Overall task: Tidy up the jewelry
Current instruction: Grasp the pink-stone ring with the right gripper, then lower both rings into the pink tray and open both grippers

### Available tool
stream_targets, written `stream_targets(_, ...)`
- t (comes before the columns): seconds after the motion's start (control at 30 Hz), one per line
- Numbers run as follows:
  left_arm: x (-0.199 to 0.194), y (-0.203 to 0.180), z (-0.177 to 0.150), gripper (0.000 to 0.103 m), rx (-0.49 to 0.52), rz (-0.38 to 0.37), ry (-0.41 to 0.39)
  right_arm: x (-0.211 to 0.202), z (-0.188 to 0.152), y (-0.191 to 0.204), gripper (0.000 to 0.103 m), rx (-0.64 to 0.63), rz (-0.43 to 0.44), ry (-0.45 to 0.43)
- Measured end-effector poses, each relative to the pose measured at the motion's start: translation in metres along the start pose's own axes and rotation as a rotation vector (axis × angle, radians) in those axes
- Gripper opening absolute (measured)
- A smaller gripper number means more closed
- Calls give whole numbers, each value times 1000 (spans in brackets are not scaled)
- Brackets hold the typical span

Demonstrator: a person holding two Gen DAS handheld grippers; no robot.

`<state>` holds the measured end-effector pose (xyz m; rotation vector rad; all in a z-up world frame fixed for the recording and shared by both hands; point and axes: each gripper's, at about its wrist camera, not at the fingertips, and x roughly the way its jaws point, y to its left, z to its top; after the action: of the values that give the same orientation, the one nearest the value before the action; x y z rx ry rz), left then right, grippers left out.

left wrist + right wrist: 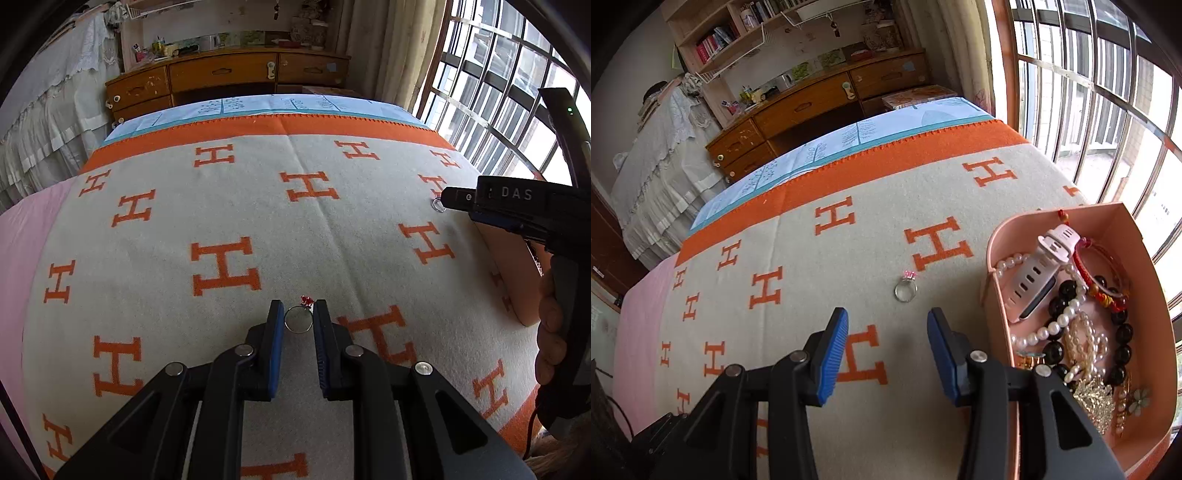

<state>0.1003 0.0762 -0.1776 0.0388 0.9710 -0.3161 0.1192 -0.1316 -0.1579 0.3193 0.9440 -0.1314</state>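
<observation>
Your workspace is a bed covered by a grey blanket [258, 206] with an orange border and rows of large orange "H" letters woven across it; that letter is the only pattern on it. Beyond the blanket's far edge lies a pale blue sheet [849, 144] printed with tree shapes, and past that a wooden dresser [221, 74] with clutter on top.

At your right, on the blanket, sits a pink box [1145, 236] with an open top. It holds a heap of jewelry: a white watch [1039, 269] lying against the near wall, a pearl strand [1056, 325], a bracelet of black beads [1123, 332], a red cord bracelet [1087, 273] and a gold leaf-shaped piece [1095, 400] at the near end.

Your right tool [888, 350] is released, its blue pads spread wide above the blanket, just left of the box. In the left wrist view its black body carries the white letters "DAS", the only readable label here.

Your left tool [298, 332] has its pads drawn in close on either side of a silver ring with a red stone [299, 319], which lies on the blanket between the fingertips; the right pad seems to meet the band, but whether it is truly clamped you cannot tell.

A second silver ring with a pink stone [906, 288] lies flat on the blanket just ahead of your right tool, near the box's left wall.
</observation>
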Motion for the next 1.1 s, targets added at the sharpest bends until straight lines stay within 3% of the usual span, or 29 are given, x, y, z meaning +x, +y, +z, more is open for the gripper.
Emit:
stream_targets(0.13, 2, 12, -2, 14, -18, -27, 7, 10, 4, 12, 48, -18, -129, 0)
stream_targets(0.23, 2, 18, -3, 14, -27, -48, 3, 12, 5, 22, 48, -14, -127, 9)
stream_targets(0.43, 2, 31, -3, 14, -53, -84, -10, 30, 3, 20, 45, 19, -230, 27)
stream_targets(0.63, 2, 38, -6, 14, -75, -123, -14, 38, 7, 24, 45, -4, -282, -33)
stream_targets(0.73, 2, 40, -6, 14, -78, -135, -15, 43, 12, 23, 41, 6, -287, -49)
stream_targets(0.77, 2, 40, -7, 14, -79, -137, -16, 43, 13, 22, 24, 12, -287, -52)
stream_targets(0.8, 1, 41, -7, 14, -80, -137, -16, 42, 13, 22, 13, 12, -279, -56)
stream_targets(0.93, 0, 39, -8, 14, -77, -127, -21, 37, 9, 18, 10, 14, -243, -67)
stream_targets(1.1, -6, 33, -8, 14, -60, -105, -32, 12, -1, 21, 8, -26, -125, -120)
